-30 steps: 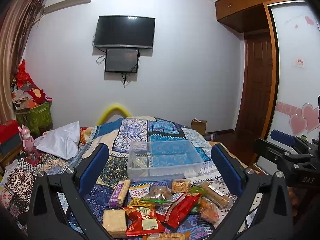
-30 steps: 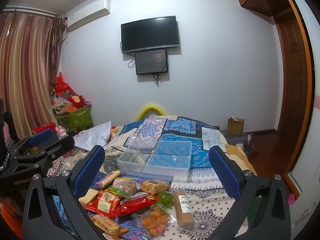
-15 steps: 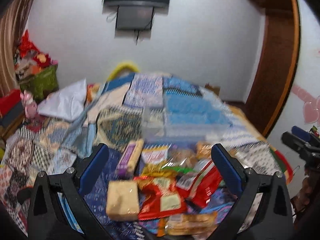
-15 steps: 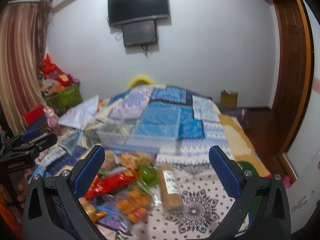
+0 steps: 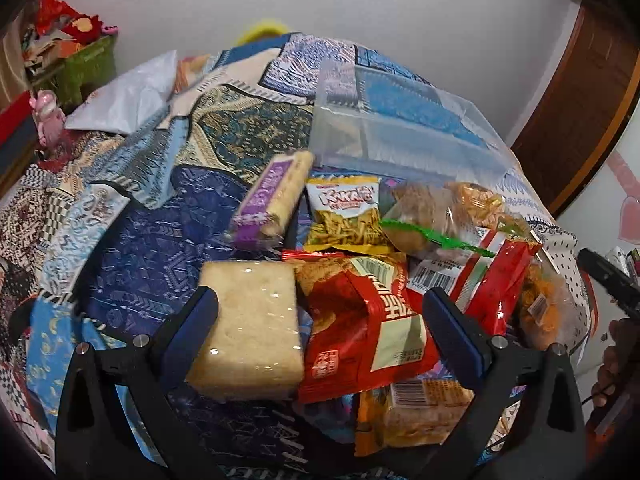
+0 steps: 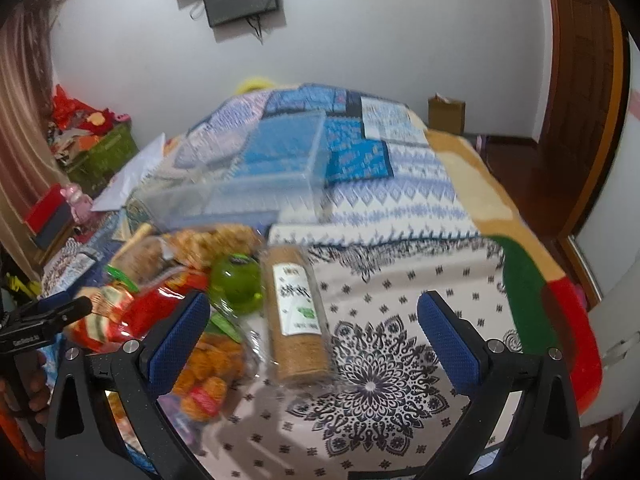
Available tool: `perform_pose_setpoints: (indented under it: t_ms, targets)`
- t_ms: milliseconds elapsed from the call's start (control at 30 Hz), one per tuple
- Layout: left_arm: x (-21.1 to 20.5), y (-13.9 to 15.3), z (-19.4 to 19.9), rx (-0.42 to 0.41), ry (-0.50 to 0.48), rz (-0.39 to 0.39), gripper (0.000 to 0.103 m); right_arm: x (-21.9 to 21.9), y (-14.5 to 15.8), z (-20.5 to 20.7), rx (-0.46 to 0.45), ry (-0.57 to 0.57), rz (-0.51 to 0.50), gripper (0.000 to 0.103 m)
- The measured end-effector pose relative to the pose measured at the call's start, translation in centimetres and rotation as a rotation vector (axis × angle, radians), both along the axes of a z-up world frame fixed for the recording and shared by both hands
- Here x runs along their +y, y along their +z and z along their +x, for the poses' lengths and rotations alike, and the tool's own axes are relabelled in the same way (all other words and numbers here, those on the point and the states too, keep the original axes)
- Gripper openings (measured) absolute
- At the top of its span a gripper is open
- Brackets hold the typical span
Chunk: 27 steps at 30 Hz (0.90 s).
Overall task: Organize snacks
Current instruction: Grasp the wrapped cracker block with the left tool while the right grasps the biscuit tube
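Both grippers have dropped from a raised view of the room to just above the snack pile, so the first pick looks imminent. The left gripper (image 5: 320, 328) hangs wide open and empty at lower centre over a wrapped pale cake (image 5: 248, 328) and red bag (image 5: 364, 320). The right gripper (image 6: 314, 336), equally open and empty, frames a long brown biscuit pack (image 6: 296, 316); the clear bin (image 5: 400, 136) waits empty behind, upper centre.
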<state>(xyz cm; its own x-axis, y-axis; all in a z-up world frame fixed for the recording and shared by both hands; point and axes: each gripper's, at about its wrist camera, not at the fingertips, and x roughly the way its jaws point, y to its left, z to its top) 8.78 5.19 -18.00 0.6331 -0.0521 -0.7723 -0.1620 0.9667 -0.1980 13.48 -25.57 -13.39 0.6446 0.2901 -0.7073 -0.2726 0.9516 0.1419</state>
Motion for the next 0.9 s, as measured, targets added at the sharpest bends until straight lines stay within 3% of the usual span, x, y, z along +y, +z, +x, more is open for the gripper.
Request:
perform_pose_setpoints:
  t_ms: [67,167,400,500,533,700,767,833,900]
  targets:
    - [-0.3,-0.2,0.4,0.009,-0.007,0.017,0.103,0.0,-0.6,0.4,0.02,0.002,-0.003,0.103]
    - [-0.3,-0.4,0.9,0.021,0.004,0.042,0.103,0.4,-1.5,1.0,0.055,0.014,-0.003,0.095]
    - [2.5,0.1,0.3,-0.002,0.065,0.017,0.103,1.3,-3.1,1.9,0.108,0.057,-0.022,0.063]
    - [3.3,-0.1,0.1,0.011,0.079,0.006,0.091,1.8,-3.8,2.5,0.148,0.086,-0.009,0.049]
    - [3.5,-0.2,0.1,0.024,0.08,0.009,0.084,1.9,-4.0,2.6,0.154,0.088,-0.006,0.048]
    - [4.2,-1.7,-0.4,0.07,0.088,0.002,0.077,2.3,-3.9,3.1,0.153,0.098,-0.001,0.044]
    - [4.2,-2.4,-0.4,0.092,0.084,-0.009,0.069,2.5,-4.0,3.3,0.155,0.098,-0.005,0.043]
    - [4.3,-2.7,-0.5,0.091,0.079,-0.04,0.061,2.5,-4.1,3.5,0.16,0.094,-0.004,0.039]
    - [4.0,-2.5,-0.4,0.078,0.084,-0.014,0.059,2.5,-4.1,3.4,0.157,0.096,-0.005,0.037]
